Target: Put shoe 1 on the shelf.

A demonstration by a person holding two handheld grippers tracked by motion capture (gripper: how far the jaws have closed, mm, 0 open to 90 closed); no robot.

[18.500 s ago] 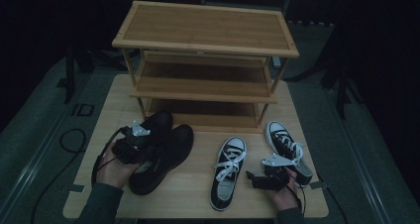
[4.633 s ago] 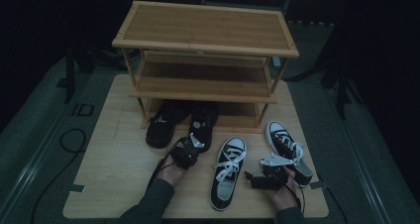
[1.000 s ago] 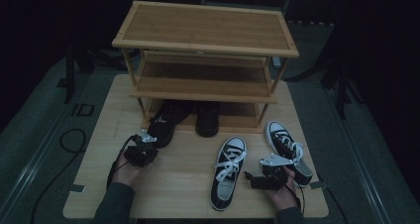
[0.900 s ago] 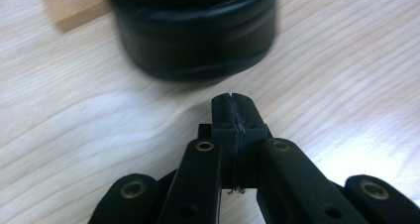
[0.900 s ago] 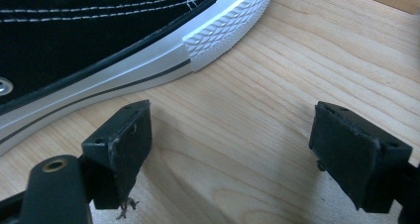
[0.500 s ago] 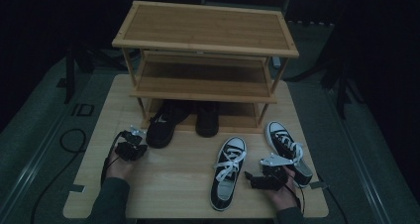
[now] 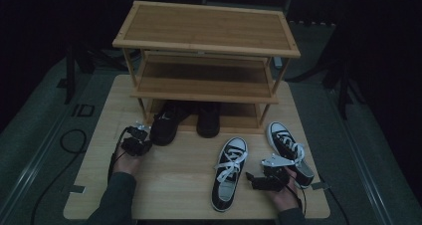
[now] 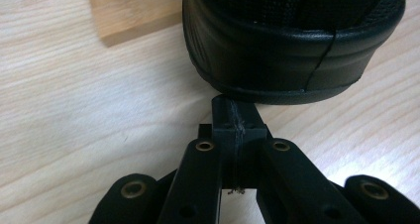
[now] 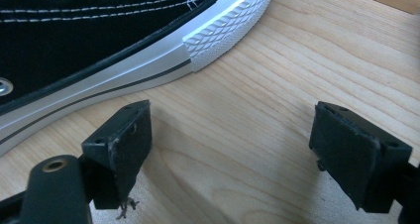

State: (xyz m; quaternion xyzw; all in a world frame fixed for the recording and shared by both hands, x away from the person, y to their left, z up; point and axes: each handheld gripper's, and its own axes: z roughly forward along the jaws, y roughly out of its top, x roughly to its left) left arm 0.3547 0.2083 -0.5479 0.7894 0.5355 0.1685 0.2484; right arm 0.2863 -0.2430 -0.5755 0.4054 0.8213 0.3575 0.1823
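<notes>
A pair of black shoes (image 7: pixel 166 125) (image 7: pixel 208 120) sits with toes under the wooden rack's (image 7: pixel 206 31) lowest shelf, the left one angled. My left gripper (image 7: pixel 144 139) lies on the table with its jaws shut and nothing between them. In the left gripper view its tips (image 8: pixel 233 110) touch or nearly touch the left black shoe's heel (image 8: pixel 297 45). Two black-and-white sneakers (image 7: pixel 228 172) (image 7: pixel 289 150) lie at the front right. My right gripper (image 7: pixel 251 180) rests between them, open and holding nothing (image 9: pixel 233 149), with a sneaker's white rubber edge (image 9: pixel 148 60) just ahead at its left.
The three-shelf rack stands at the back of the wooden table (image 7: pixel 169 190); its front left leg (image 8: pixel 133 11) is close to my left gripper. A cable (image 7: pixel 69 140) trails off the table's left side. A metal stand (image 7: pixel 343 80) rises at the right.
The black pair went from the table's front left to under the rack's bottom shelf. My left gripper pulled back left from between the shoes and now sits at the left shoe's heel. The right hand stayed put.
</notes>
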